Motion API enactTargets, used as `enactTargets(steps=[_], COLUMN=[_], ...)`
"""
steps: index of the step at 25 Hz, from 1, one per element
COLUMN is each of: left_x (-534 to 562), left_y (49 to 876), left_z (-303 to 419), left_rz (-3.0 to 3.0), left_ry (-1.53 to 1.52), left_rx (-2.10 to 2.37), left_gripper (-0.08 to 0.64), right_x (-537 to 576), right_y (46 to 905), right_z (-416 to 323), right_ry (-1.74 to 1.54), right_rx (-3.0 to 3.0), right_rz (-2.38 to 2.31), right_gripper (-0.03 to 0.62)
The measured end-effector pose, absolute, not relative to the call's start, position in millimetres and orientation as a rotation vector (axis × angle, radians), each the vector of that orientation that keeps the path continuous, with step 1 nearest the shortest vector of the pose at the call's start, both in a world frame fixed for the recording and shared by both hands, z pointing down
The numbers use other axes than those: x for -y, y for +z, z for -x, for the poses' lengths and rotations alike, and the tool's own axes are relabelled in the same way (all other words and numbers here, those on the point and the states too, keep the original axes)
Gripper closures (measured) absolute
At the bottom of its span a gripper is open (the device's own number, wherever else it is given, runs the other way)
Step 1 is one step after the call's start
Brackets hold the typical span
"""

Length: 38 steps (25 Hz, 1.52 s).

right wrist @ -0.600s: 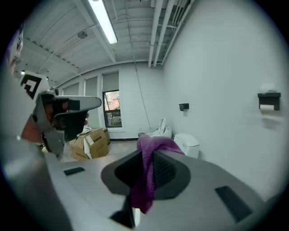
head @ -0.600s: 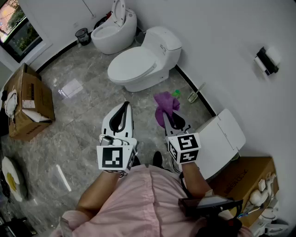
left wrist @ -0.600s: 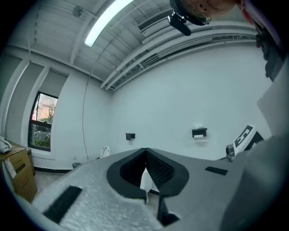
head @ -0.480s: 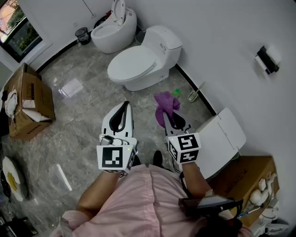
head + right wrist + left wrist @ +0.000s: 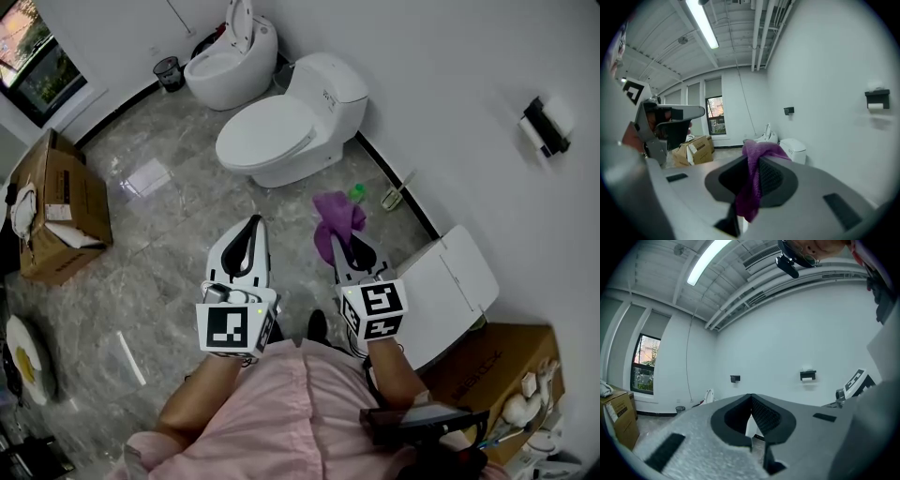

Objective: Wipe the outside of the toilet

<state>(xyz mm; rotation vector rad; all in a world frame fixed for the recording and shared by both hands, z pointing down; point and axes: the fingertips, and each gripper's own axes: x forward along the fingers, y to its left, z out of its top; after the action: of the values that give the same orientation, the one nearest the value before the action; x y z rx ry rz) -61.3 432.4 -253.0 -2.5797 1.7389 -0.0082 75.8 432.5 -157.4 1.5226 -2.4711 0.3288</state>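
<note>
Right gripper (image 5: 339,246): jaws clamped on crumpled purple cloth (image 5: 337,214), raised ready for wiping.
Left gripper (image 5: 251,223): jaws pressed together, nothing between, likely kept spare.
White ceramic closed-lid toilet (image 5: 281,131): against the wall ahead, well apart from both.

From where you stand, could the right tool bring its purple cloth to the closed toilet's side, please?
Probably yes. The right tool, shut on the purple cloth, faces the closed toilet across bare floor; the brush lies aside by the wall.
</note>
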Motion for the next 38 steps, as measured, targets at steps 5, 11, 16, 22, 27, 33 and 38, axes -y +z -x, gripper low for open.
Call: enactTargets(steps=[5,11,16,22,27,33,38], left_x=[-420.3,-400.4,-377.5,-317.5,-236.4,-140.7,-79.4], left_y=[-242.4,-224.5,-213.0,-196.6,-184.3,-175.2,-178.9], left_z=[45.4,36.2,35.1,54.8,75.2,88.4,99.0], left_rz=[2.575,2.55,2.57,2.56,2.574,2.628,2.647], left_ry=[-0.041,-0.067,-0.085,-0.084,-0.099,-0.132,-0.134], left_rx=[-1.77,-1.84,-1.87,-1.893,-1.882,-1.839,-1.811], left_gripper=[0.552,0.552,0.552,0.552,0.552,0.552,0.552], right_x=[-418.8,-395.2,-369.5,-314.1,-240.7,-148.6,-85.0], right_y=[-146.0,-128.1,-117.9,-100.3,-91.5,-86.6,-93.9], right_z=[-95.1,-108.5,-106.6,-91.5,-68.5,-47.5,-35.4], right_ry=[0.358,0.347,0.379,0.382,0.392,0.409,0.395], right_rx=[2.47,2.459,2.453,2.435,2.419,2.396,2.391], right_rz=[-1.508,-1.468,-1.439,-1.411,-1.401,-1.408,-1.43], right_gripper=[0.534,0.534,0.534,0.534,0.534,0.534,0.534])
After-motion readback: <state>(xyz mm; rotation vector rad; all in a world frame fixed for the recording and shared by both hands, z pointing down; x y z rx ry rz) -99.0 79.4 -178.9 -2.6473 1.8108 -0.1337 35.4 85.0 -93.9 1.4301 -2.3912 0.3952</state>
